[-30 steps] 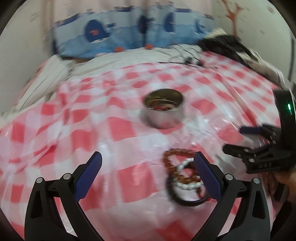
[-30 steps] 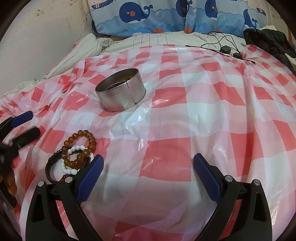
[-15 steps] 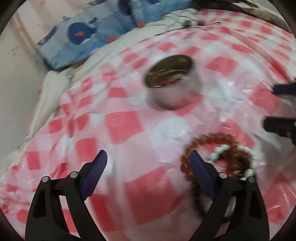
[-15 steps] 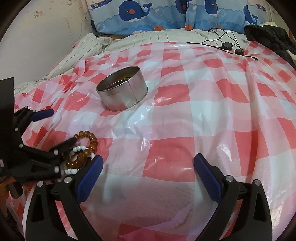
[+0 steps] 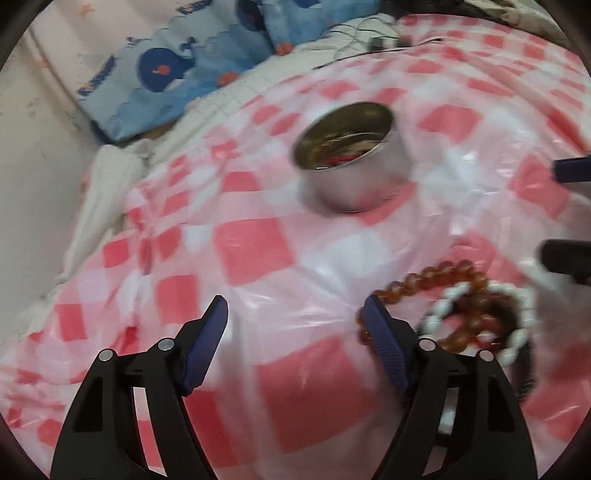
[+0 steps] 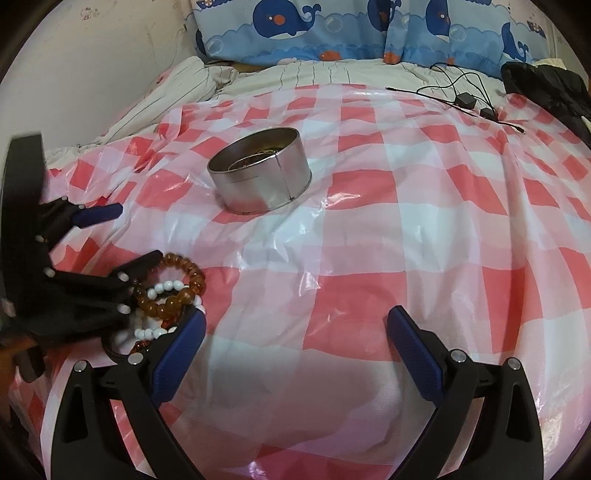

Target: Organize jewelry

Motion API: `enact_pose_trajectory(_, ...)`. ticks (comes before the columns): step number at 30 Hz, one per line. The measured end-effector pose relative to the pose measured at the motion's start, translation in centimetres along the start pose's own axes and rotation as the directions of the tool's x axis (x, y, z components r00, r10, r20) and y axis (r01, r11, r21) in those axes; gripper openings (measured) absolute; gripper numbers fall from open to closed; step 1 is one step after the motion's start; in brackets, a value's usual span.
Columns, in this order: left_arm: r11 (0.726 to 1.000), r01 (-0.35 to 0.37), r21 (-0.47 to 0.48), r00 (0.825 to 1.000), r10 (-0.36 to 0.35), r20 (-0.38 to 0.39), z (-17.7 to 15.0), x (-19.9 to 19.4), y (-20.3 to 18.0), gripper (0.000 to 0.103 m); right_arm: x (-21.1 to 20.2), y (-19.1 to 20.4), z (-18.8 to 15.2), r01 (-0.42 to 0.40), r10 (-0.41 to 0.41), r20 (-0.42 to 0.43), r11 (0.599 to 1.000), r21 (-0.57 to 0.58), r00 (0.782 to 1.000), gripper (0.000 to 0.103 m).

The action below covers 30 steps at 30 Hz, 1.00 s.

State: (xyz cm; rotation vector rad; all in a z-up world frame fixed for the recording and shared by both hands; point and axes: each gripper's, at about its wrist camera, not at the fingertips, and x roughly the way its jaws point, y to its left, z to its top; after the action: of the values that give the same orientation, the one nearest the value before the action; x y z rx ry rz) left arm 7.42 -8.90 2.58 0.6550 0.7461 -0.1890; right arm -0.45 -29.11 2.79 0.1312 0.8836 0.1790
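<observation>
Bracelets (image 6: 168, 291) lie in a small heap on the red-and-white checked plastic sheet (image 6: 369, 240), just ahead and to the left of our right gripper (image 6: 295, 332) and touching the tip of its left finger. We hold our right gripper low over the sheet, fingers spread wide with nothing between them. Our left gripper (image 5: 295, 321) comes in from the left side, tilted, its fingers also apart and holding nothing; from the right wrist view we see its near finger (image 6: 142, 264) lying over the edge of the heap. From the left wrist view the heap (image 5: 465, 306) sits just to the right of that gripper's right finger.

We make out a strand of round, glossy amber beads (image 6: 184, 275), a strand of smaller smooth white beads (image 6: 166, 286) and a dark braided band (image 6: 112, 350) partly hidden underneath. Farther ahead stands a round, brushed metal tin (image 6: 258, 171), open, with items inside too blurred to name. The sheet is shiny and wrinkled. Beyond it lie a striped bedsheet (image 6: 314, 74), whale-print pillows (image 6: 295, 29) and thin black cables (image 6: 461, 88).
</observation>
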Motion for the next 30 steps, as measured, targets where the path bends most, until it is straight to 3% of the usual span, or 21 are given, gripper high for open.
enact_pose_trajectory(1, 0.998, -0.065, 0.0, 0.998, 0.065, -0.009, -0.1, 0.1, 0.8, 0.073, 0.0, 0.0, 0.0, -0.001, 0.001, 0.001, 1.0, 0.0, 1.0, 0.095)
enact_pose_trajectory(3, 0.992, -0.111, -0.055, 0.994, 0.109, -0.025, -0.4, 0.1, 2.8, 0.073, 0.0, 0.1, 0.1, 0.0, 0.0, 0.001, 1.0, -0.004, 1.0, 0.095)
enact_pose_trajectory(5, 0.99, -0.064, -0.126, 0.998, 0.062, -0.019, -0.5, -0.3, 4.4, 0.073, 0.0, 0.3, 0.1, 0.003, -0.003, 0.001, 1.0, -0.013, 1.0, 0.095)
enact_pose_trajectory(7, 0.987, 0.004, -0.162, 0.999, 0.005, 0.053, -0.2, -1.6, 4.6, 0.073, 0.0, 0.4, 0.1, 0.005, -0.005, -0.001, 1.0, -0.018, 1.0, 0.095)
enact_pose_trajectory(9, 0.984, 0.118, -0.136, 0.989, -0.104, 0.107, 0.5, -2.5, 3.4, 0.077, 0.1, 0.4, 0.0, 0.007, -0.007, -0.004, 1.0, -0.018, 1.0, 0.095)
enact_pose_trajectory(11, 0.984, 0.153, -0.089, 0.986, -0.146, 0.077, 0.7, -1.9, 1.3, 0.079, 0.1, 0.4, 0.0, 0.007, -0.007, -0.005, 1.0, -0.016, 1.0, 0.095)
enact_pose_trajectory(13, 0.992, 0.122, -0.023, 0.992, -0.122, -0.018, -0.1, 0.0, -0.8, 0.079, 0.1, 0.4, 0.0, 0.007, -0.007, -0.005, 1.0, -0.018, 1.0, 0.095)
enact_pose_trajectory(15, 0.995, 0.097, -0.035, 0.995, -0.098, -0.027, -0.5, 0.5, -1.0, 0.086, 0.1, 0.4, 0.0, 0.005, -0.005, -0.006, 1.0, -0.017, 1.0, 0.095)
enact_pose_trajectory(18, 0.997, -0.076, -0.032, 0.997, 0.076, -0.028, -0.6, 0.5, 0.5, 0.087, 0.0, 0.3, 0.0, 0.003, -0.003, -0.004, 1.0, -0.015, 1.0, 0.095)
enact_pose_trajectory(19, 0.993, -0.104, -0.048, 0.994, 0.103, -0.038, -0.9, 0.6, 1.3, 0.087, 0.0, 0.4, 0.0, 0.003, -0.003, -0.003, 1.0, -0.016, 1.0, 0.095)
enact_pose_trajectory(22, 0.99, -0.036, -0.136, 0.999, 0.032, -0.038, -1.1, 0.5, 3.0, 0.087, -0.1, 0.6, 0.0, 0.008, -0.008, 0.005, 1.0, -0.026, 1.0, 0.095)
enact_pose_trajectory(25, 0.961, 0.139, -0.238, 0.99, -0.143, 0.0, -0.8, 0.6, 3.9, 0.083, -0.7, 1.3, 0.0, 0.008, -0.006, 0.033, 0.998, -0.059, 0.999, 0.095)
enact_pose_trajectory(27, 0.958, 0.161, -0.236, 0.986, -0.168, -0.007, -0.9, 1.0, 3.7, 0.08, -1.0, 1.8, 0.0, -0.016, 0.019, 0.045, 0.997, -0.08, 0.999, 0.095)
enact_pose_trajectory(30, 0.957, 0.165, -0.239, 0.985, -0.174, -0.016, -0.9, 1.3, 3.3, 0.08, -0.8, 2.6, 0.3, -0.137, 0.139, 0.017, 0.987, -0.088, 0.99, 0.094)
